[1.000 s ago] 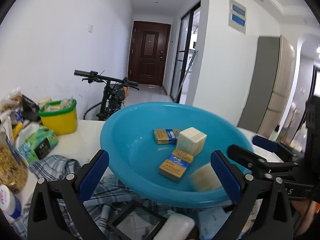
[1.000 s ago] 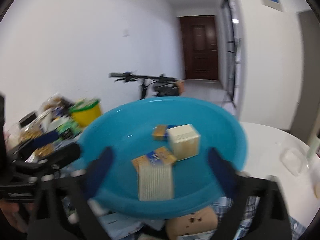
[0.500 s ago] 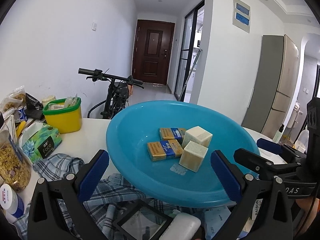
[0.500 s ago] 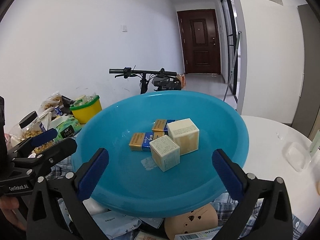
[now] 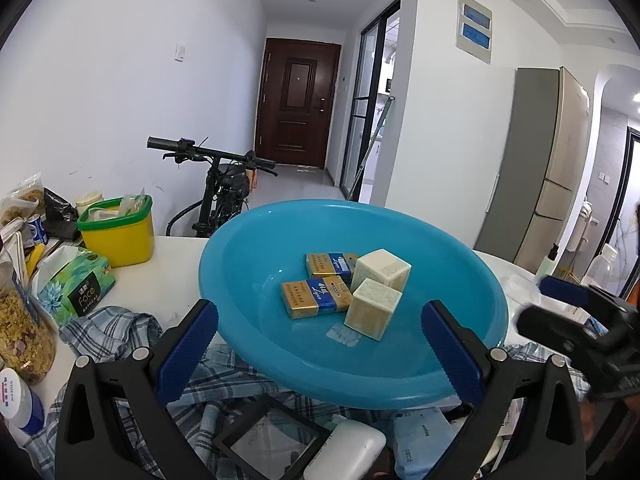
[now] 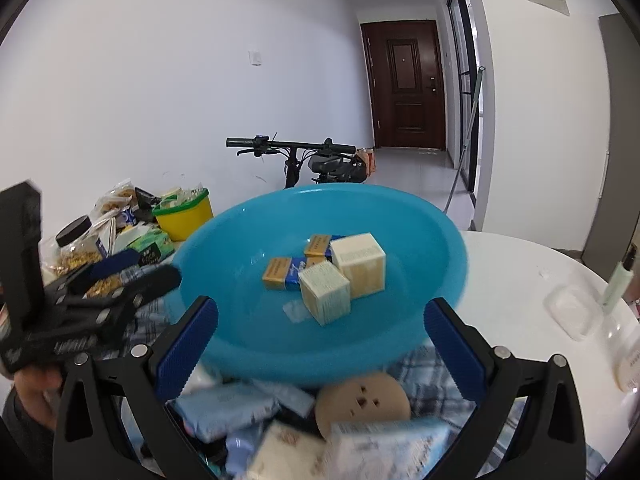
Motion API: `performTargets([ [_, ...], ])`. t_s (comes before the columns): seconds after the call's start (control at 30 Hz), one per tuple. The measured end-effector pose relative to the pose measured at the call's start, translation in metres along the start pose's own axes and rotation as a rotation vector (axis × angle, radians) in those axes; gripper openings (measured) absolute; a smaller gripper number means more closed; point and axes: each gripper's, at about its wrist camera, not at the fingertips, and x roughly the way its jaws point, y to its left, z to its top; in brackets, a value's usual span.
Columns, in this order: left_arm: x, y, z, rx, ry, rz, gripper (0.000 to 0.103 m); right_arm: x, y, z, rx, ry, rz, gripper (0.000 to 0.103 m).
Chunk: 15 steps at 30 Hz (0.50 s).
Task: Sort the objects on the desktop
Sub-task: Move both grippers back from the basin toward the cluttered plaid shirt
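A blue plastic basin (image 5: 256, 256) (image 6: 224, 240) sits on a white table and holds two cream cube boxes (image 5: 374, 314) (image 6: 325, 297) and two gold-and-blue flat packs (image 5: 316, 296) (image 6: 282, 273). My left gripper (image 5: 320, 344) is open at the basin's near rim with nothing between its fingers. My right gripper (image 6: 320, 340) is open too, above a pile of packets (image 6: 240, 404) and a tan face-shaped sponge (image 6: 364, 396) in front of the basin.
A yellow tub with a green rim (image 5: 118, 232), a green tissue pack (image 5: 78, 286), snack bags (image 5: 20, 320) and a plaid cloth (image 5: 108, 328) crowd the left. A black frame (image 5: 272, 438) lies below. Bottles (image 6: 618, 284) stand at the right. A bicycle (image 5: 224, 184) is behind.
A cream box dropped from the right gripper into the basin and settled by the other box. Both grippers have drawn back, the right one lower over the packet pile.
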Motion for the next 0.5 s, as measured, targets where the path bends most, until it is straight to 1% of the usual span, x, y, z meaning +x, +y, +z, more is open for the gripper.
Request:
performTargets([
  [0.1, 0.0, -0.002, -0.001, 0.002, 0.002, -0.002, 0.103, -0.013, -0.007, -0.014, 0.01, 0.017, 0.017, 0.103],
  [0.17, 0.0, -0.002, -0.001, 0.006, 0.004, -0.003, 0.103, -0.016, -0.013, -0.026, 0.008, 0.05, 0.016, 0.103],
  [0.33, 0.001, 0.0, -0.002, 0.003, 0.007, 0.003, 0.103, -0.004, -0.033, -0.058, -0.013, 0.144, 0.007, 0.103],
  [0.4, 0.003, 0.0, -0.003, 0.004, 0.013, 0.005, 0.103, 0.004, -0.047, -0.066, 0.035, 0.171, 0.017, 0.103],
  [0.5, 0.005, -0.001, -0.005, 0.008, 0.021, 0.005, 0.103, 0.016, -0.063, -0.074, 0.112, 0.188, 0.084, 0.103],
])
